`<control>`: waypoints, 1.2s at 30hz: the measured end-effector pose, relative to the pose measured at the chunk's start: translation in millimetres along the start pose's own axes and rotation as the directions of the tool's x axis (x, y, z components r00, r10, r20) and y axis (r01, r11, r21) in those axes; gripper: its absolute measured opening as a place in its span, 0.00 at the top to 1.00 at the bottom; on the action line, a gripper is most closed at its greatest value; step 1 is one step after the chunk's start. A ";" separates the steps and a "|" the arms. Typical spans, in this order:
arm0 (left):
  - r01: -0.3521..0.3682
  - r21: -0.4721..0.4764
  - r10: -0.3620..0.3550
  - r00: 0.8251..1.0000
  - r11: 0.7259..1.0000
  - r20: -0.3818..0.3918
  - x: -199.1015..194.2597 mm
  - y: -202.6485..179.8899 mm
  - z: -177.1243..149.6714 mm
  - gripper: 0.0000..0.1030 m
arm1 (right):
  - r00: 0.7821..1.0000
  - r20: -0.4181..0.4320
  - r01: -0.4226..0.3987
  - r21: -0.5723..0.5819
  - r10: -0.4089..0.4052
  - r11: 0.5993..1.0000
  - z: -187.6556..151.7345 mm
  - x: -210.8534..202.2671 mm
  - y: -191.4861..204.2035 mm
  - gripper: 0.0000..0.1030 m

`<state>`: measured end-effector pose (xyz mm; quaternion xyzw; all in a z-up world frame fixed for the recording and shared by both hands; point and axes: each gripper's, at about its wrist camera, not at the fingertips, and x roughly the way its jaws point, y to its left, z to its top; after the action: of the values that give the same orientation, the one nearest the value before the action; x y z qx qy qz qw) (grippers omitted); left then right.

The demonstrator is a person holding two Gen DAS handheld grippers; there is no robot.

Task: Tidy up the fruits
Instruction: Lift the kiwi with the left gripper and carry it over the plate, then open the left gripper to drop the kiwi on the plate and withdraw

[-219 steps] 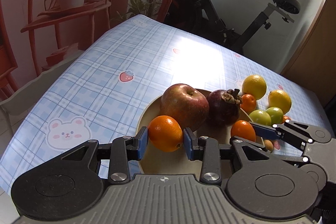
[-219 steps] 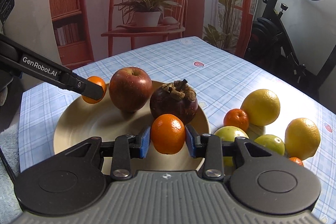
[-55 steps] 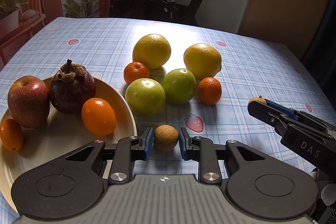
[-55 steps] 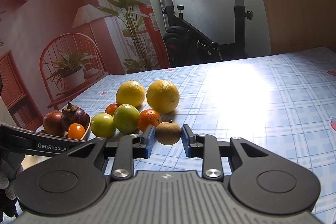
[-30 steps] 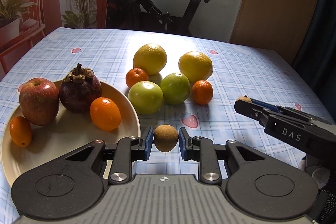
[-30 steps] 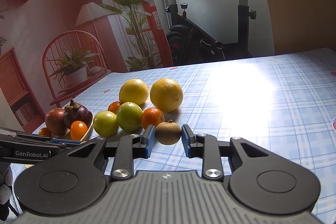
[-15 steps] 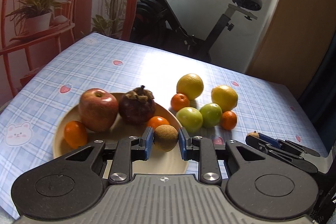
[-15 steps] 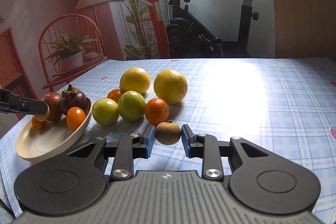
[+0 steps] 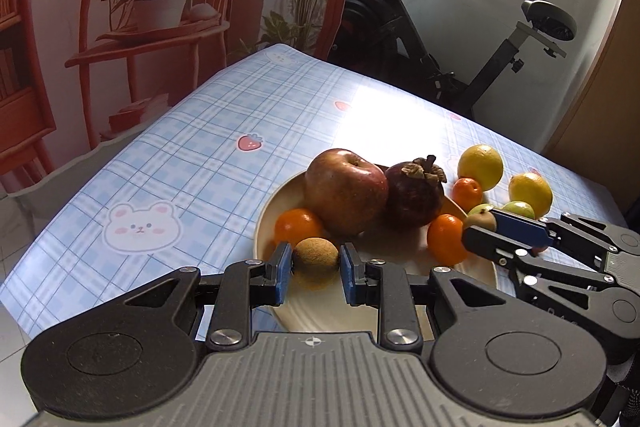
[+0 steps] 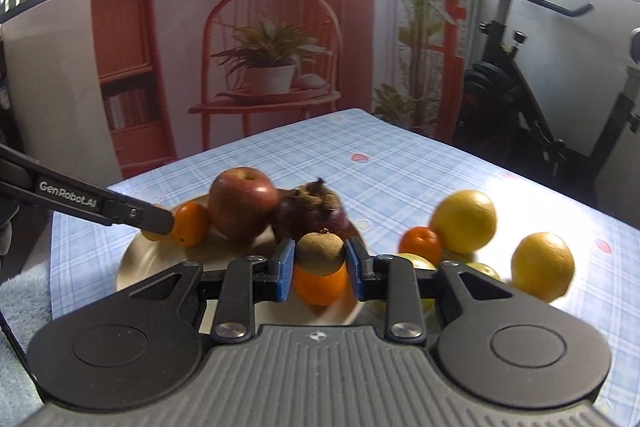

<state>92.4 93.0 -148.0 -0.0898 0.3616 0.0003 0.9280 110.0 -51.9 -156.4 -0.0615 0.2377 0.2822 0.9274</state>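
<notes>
The left tongs [image 9: 315,267] pinch a small brown fruit [image 9: 316,259] over the near rim of the beige plate [image 9: 266,223]. The right tongs [image 10: 320,265] pinch a second brown fruit [image 10: 321,253] above an orange [image 10: 320,285] at the plate's edge. On the plate sit another orange [image 9: 298,225], a red apple [image 9: 346,191] and a dark mangosteen [image 9: 416,193]. Beyond, on the checked worktop [image 9: 208,163], lie a small mandarin [image 9: 467,193], two yellow citrus [image 9: 480,167] and green fruit [image 9: 519,209].
</notes>
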 end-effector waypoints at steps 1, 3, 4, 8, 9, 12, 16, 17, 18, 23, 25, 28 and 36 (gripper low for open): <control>-0.006 0.014 0.006 1.000 1.000 -0.001 1.1 -0.7 -0.5 0.73 | 1.000 -0.011 -0.014 -0.024 0.013 1.000 0.6 6.7 7.0 0.71; -0.017 0.040 0.017 1.000 0.999 -0.008 3.7 -2.0 -4.0 0.73 | 0.999 -0.032 -0.033 -0.055 0.032 0.998 -0.4 19.2 14.7 0.71; -0.022 0.045 0.023 1.000 0.999 -0.012 5.5 -1.5 -4.6 0.73 | 0.999 -0.041 -0.038 -0.059 0.036 0.998 -0.4 24.2 16.6 0.71; -0.026 0.031 0.027 0.999 0.999 -0.017 11.7 6.5 -6.5 0.73 | 0.996 -0.072 -0.050 -0.070 0.045 0.996 -1.0 41.1 18.4 0.71; -0.023 0.027 0.024 1.000 0.999 -0.018 12.7 7.5 -6.0 0.73 | 0.996 -0.079 -0.055 -0.075 0.049 0.996 -1.3 43.9 18.8 0.71; -0.020 0.018 0.021 1.000 1.000 -0.022 15.7 7.9 -5.0 0.73 | 0.994 -0.093 -0.067 -0.084 0.059 0.994 -1.3 50.7 20.0 0.71; -0.013 0.009 0.013 1.000 1.000 -0.025 17.3 8.9 -4.3 0.73 | 0.993 -0.096 -0.075 -0.079 0.068 0.994 -3.1 54.8 21.1 0.70; -0.013 0.008 0.013 1.000 1.000 -0.026 17.4 8.8 -4.3 0.73 | 0.993 -0.097 -0.075 -0.079 0.068 0.994 -3.7 55.5 21.0 0.70; -0.011 0.005 0.011 1.000 1.000 -0.027 17.8 9.4 -4.5 0.73 | 0.993 -0.094 -0.074 -0.078 0.067 0.994 -4.1 54.6 21.0 0.70; 0.020 -0.045 -0.021 1.000 0.999 -0.016 13.2 14.4 -1.7 0.70 | 0.996 -0.043 -0.073 -0.023 0.072 0.997 -5.3 34.7 14.5 0.69; 0.022 -0.037 -0.022 1.000 0.999 0.004 9.3 11.6 -0.9 0.70 | 0.998 -0.008 -0.057 0.008 0.057 0.998 -8.2 18.1 8.0 0.67; 0.031 -0.021 -0.031 0.999 0.999 0.024 6.2 3.6 0.7 0.70 | 0.999 0.037 -0.001 0.058 -0.001 0.998 -13.2 -2.7 -7.5 0.67; 0.058 0.049 -0.062 0.995 0.997 0.080 5.1 -27.3 10.8 0.70 | 0.973 0.058 0.203 0.241 -0.223 0.949 -34.7 -38.5 -72.0 0.67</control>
<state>105.1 67.6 -139.0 -0.0789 0.3205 -0.0321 0.9434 107.7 -139.5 -170.0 0.0346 0.2219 0.1529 0.9624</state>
